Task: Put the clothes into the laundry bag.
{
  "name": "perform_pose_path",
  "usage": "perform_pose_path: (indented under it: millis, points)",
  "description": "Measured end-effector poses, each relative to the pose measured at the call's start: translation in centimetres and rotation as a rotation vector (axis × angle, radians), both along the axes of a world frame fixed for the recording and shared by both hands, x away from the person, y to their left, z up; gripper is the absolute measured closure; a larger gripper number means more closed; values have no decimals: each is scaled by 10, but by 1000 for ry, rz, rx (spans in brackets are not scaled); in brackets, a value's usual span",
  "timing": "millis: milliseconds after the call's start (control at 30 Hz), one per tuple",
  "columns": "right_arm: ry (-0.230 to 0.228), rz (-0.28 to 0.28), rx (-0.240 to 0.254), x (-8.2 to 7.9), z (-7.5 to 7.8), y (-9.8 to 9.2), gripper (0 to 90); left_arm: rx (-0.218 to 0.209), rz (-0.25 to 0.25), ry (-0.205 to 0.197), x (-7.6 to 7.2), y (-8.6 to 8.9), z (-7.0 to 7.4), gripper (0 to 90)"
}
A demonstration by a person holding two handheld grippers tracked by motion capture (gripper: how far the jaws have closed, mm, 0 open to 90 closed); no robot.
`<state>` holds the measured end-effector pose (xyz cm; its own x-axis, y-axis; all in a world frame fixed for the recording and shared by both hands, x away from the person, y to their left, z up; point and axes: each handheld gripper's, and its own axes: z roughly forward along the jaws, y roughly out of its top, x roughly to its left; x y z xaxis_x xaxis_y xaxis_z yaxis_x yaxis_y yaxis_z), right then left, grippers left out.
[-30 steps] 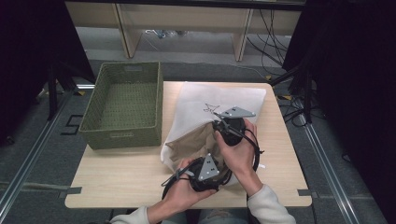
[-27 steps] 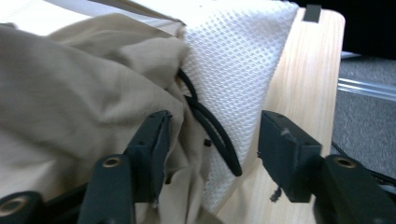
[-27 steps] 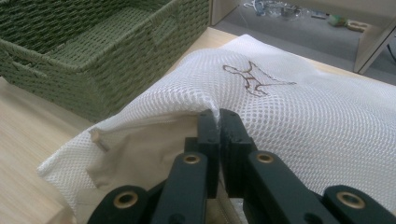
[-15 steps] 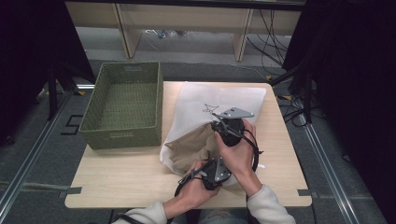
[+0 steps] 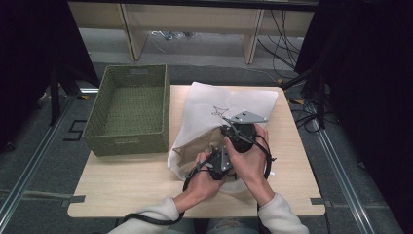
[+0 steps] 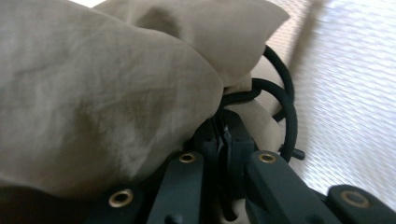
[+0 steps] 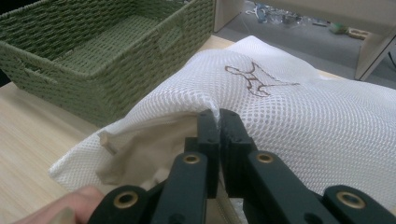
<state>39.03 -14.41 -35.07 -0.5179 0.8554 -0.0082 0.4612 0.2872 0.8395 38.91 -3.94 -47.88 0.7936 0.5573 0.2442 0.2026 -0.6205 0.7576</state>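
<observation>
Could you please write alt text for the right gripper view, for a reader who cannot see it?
The right gripper, with two black jaws, is shut on the edge of a white mesh laundry bag holding beige cloth, on a light wooden table. A green woven rectangular basket stands behind it.

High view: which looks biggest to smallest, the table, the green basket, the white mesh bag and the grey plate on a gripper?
1. wooden table
2. green woven basket
3. white mesh bag, close to the basket, so unsure
4. grey three-cornered plate
</observation>
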Motion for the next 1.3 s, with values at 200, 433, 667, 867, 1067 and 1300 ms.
perform_pose_path:
  millis: [200, 433, 667, 867, 1067, 1300]
  points:
    - [-8, 1, -5, 3, -1, -3, 887, 3, 29, 3, 6, 4, -8, 825]
    - [-3, -7, -9, 6, -5, -4, 887, -31, -24, 10, -10, 9, -4, 574]
    - [3, -10, -13, 7, -5, -6, 887, -96, -22, -24, -37, 34, 16, 449]
    - [10, -15, -12, 6, -4, -5, 887, -106, 34, -34, -46, 64, 25, 379]
    - [16, -15, -11, 6, -5, -5, 887, 0, 42, 13, -43, 74, 12, 278]
    - [13, -20, -8, 8, -6, -6, 887, 78, 44, 69, -35, 68, -11, 316]
